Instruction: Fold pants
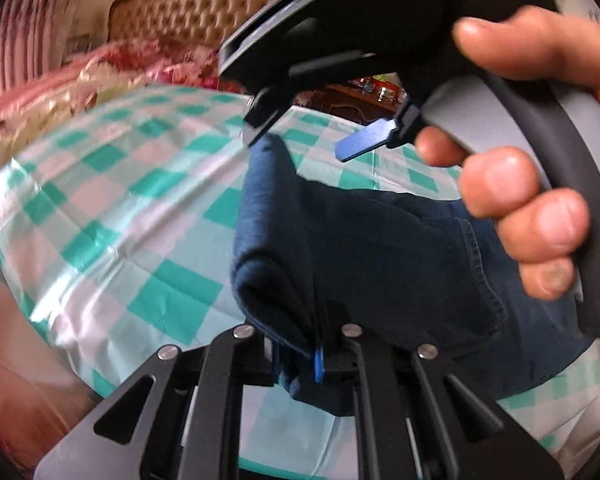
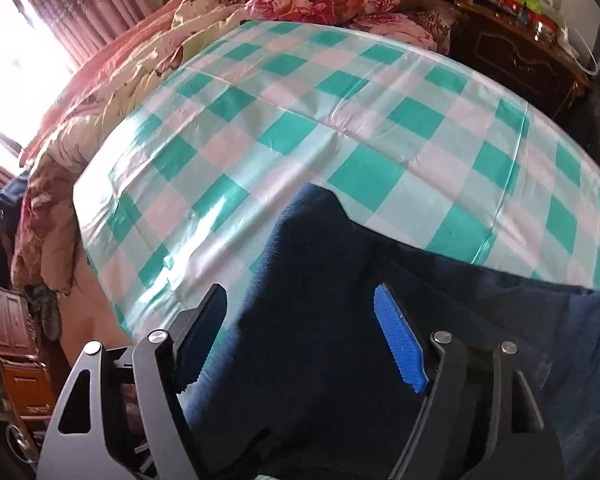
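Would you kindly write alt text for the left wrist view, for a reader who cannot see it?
The left gripper is shut on a fold of dark blue pants lying on a green-and-white checked cloth. Above, a hand holds the right gripper, its jaws open over the pants.

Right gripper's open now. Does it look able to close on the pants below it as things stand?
Probably yes. The right gripper stands open above the dark blue pants, with nothing between. The left gripper pinches a fold off to the side.
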Action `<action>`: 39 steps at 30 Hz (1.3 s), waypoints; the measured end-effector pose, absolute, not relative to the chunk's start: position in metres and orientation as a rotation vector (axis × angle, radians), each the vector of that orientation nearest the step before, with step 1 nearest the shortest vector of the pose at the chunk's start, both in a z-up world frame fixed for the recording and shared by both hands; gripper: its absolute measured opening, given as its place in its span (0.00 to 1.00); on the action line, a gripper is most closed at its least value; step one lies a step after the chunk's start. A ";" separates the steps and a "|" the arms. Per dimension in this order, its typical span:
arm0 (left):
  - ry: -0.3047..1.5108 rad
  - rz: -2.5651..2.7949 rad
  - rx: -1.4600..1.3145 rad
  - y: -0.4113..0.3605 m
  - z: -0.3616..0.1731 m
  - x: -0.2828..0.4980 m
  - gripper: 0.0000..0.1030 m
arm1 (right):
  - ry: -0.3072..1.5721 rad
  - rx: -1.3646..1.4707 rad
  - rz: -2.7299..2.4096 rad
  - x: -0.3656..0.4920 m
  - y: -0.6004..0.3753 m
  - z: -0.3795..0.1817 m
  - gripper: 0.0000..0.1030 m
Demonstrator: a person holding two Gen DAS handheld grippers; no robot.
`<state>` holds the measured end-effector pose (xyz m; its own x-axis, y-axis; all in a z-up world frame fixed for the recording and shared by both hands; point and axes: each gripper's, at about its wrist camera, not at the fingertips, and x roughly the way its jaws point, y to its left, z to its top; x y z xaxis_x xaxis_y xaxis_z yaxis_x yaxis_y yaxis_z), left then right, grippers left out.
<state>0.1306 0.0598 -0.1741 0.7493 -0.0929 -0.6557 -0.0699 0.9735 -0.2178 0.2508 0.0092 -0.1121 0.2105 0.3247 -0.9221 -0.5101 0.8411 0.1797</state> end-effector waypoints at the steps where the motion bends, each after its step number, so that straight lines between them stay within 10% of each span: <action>1: 0.723 -0.005 -0.203 0.056 -0.173 0.131 0.10 | 1.233 -0.187 0.587 0.252 0.011 -0.113 0.72; 6: 0.701 0.020 -0.033 0.033 -0.160 0.130 0.10 | 1.254 -0.236 0.580 0.260 0.016 -0.118 0.71; 9: 0.654 0.027 0.094 0.014 -0.142 0.123 0.10 | 1.266 -0.221 0.626 0.262 0.008 -0.111 0.16; 22: 0.298 -0.267 0.372 -0.188 -0.021 0.100 0.10 | 0.965 0.122 0.505 0.236 -0.304 0.054 0.12; 30: 0.419 -0.441 0.539 -0.359 -0.121 0.099 0.12 | 1.096 0.260 0.328 0.228 -0.492 -0.071 0.11; 34: 0.461 -0.451 0.667 -0.378 -0.180 0.092 0.44 | 1.170 0.346 0.317 0.224 -0.526 -0.143 0.11; 39: 0.353 -0.371 0.742 -0.354 -0.200 0.081 0.47 | 1.163 0.327 0.367 0.228 -0.525 -0.144 0.17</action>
<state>0.0808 -0.3545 -0.2004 0.8775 -0.2001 -0.4358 0.4449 0.6787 0.5843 0.2278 -0.5250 -0.1445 0.3499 0.4430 -0.8254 -0.1104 0.8945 0.4333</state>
